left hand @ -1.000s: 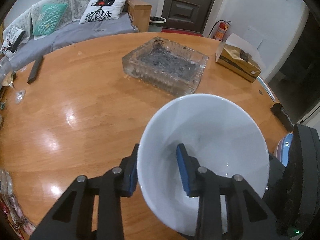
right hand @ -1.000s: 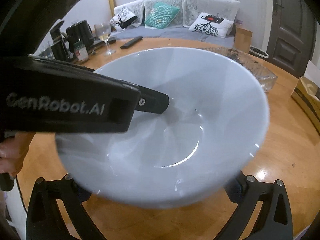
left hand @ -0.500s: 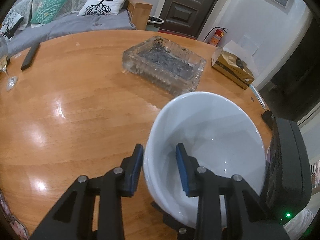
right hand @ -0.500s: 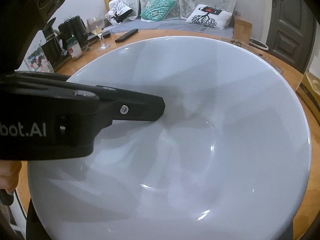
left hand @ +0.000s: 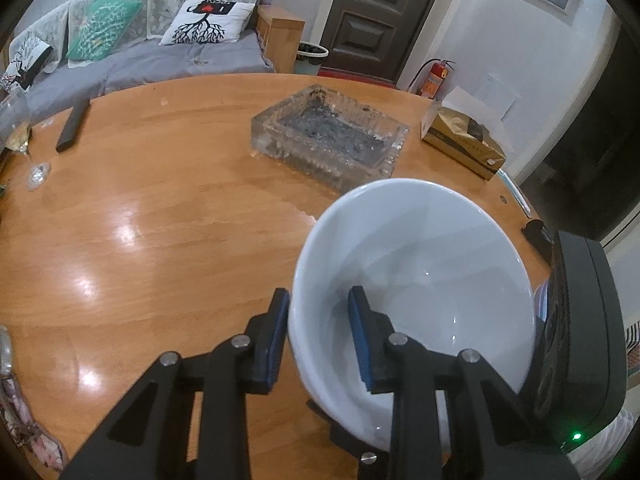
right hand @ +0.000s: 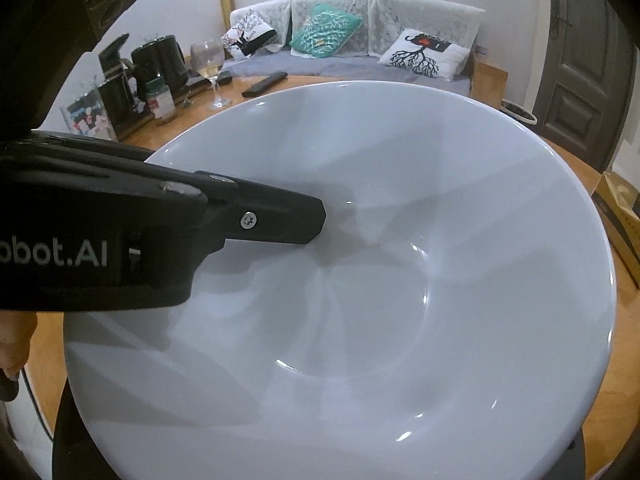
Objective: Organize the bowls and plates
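Observation:
A white bowl (left hand: 420,280) hangs above the round wooden table (left hand: 160,220). My left gripper (left hand: 318,300) grips its near rim, one blue pad on the outer wall and the other inside, and its jaws are closing on it. In the right wrist view the bowl (right hand: 380,280) fills the frame, and the left gripper's inner finger (right hand: 280,220) reaches in from the left. The black body of my right gripper (left hand: 580,340) stands close by the bowl's right side. Its fingers lie under the bowl, hidden.
A glass ashtray (left hand: 328,140) sits mid-table, with a tissue box (left hand: 460,140) to its right. At the far left are a remote (left hand: 72,124) and a wine glass (left hand: 20,136). Kettles and jars (right hand: 160,64) crowd the table's left edge. A hand (right hand: 12,344) shows at the left.
The bowl has come much closer to the right wrist camera, now covering the right gripper's fingers, which stood wide apart under it. The left gripper keeps its hold on the rim.

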Action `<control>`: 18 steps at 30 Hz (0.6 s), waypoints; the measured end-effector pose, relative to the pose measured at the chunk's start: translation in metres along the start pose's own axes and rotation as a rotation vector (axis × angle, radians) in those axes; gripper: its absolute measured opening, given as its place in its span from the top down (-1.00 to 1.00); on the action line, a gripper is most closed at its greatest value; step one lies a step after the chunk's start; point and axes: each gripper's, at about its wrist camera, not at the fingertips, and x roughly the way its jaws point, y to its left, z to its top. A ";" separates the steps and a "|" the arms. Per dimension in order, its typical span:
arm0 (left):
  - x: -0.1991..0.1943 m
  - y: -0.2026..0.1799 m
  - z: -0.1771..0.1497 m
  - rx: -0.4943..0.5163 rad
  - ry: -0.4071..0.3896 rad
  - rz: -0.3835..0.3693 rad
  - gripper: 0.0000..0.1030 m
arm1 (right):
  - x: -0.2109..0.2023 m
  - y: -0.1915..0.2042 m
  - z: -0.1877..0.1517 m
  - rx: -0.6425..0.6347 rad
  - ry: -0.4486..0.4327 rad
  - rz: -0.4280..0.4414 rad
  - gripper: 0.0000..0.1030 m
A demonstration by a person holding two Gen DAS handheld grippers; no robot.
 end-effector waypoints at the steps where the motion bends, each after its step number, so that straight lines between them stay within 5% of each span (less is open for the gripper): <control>1: -0.003 -0.001 -0.001 0.002 0.000 0.003 0.47 | -0.002 0.001 0.000 -0.003 -0.002 0.002 -0.97; 18: -0.047 -0.030 -0.020 0.008 -0.021 0.047 0.47 | -0.045 0.018 -0.012 -0.038 -0.037 0.028 -0.97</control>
